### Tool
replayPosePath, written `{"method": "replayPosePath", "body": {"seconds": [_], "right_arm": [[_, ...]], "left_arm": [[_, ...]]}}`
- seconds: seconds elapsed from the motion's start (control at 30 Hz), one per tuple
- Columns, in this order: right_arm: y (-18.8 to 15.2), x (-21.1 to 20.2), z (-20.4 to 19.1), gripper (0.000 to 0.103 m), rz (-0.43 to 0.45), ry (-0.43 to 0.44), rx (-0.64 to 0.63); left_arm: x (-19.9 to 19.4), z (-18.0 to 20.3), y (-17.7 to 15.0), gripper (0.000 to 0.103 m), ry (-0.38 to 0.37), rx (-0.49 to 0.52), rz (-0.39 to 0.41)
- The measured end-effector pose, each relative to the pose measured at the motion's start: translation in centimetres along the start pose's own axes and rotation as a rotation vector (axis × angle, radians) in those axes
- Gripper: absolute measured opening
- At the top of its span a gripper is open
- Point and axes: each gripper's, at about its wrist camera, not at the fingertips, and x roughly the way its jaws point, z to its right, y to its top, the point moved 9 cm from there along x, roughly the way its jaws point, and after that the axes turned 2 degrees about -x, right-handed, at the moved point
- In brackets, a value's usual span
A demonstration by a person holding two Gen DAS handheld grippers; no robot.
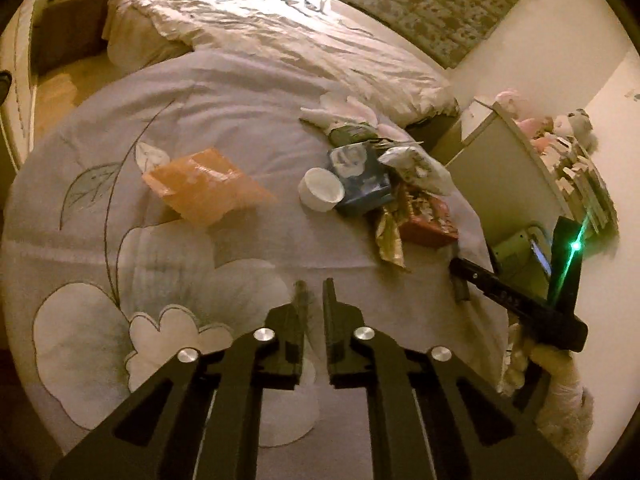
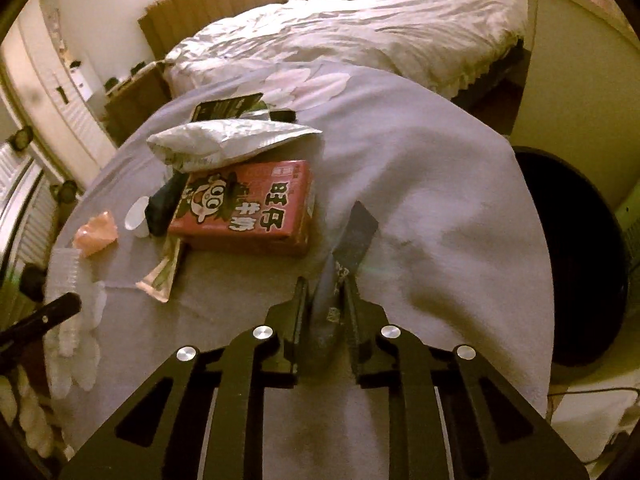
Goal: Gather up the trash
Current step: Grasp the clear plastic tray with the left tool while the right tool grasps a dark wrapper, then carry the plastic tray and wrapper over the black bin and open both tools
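Right hand-held gripper (image 2: pixel 323 292) clenched on bedspread (image 2: pixel 420 208) fold; left hand-held gripper (image 1: pixel 313 294) clenched too, nothing visibly held. Prob. bundling step; next: lift edges together round trash pile (image 1: pixel 380 184).

Two wrist fisheyes, both tilted down over the bed

The left wrist view looks along its jaws from close above the quilt (image 1: pixel 120 208), facing the headboard end, with the trash pile up and to the right. The right wrist view sits nearer that pile, facing the same way. Both share the red carton (image 1: pixel 430 222) (image 2: pixel 248 206), the white cup (image 1: pixel 322 190) (image 2: pixel 138 216), the orange wrapper (image 1: pixel 204 186) (image 2: pixel 96 232) and the crumpled duvet (image 1: pixel 280 40) (image 2: pixel 380 28) beyond
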Motion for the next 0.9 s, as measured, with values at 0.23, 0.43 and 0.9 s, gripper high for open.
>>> {"method": "replayPosePath", "body": {"seconds": [0.23,0.43,0.9], "right_arm": [[1.6,-4.0,1.4,0.018,0.114,0.101,0.072],[3.7,-8.6,3.8,0.018,0.225,0.122,0.121],[5.7,-15.7,15.7,0.018,0.397,0.026,0.312]], "left_arm": [[-1.2,4.0,1.1,0.005,-0.042,0.092,0.033],[-0.1,10.4,2.5,0.005,-0.120,0.207,0.031],[7.0,27.9,5.2,0.005,-0.359,0.445,-0.002]]}}
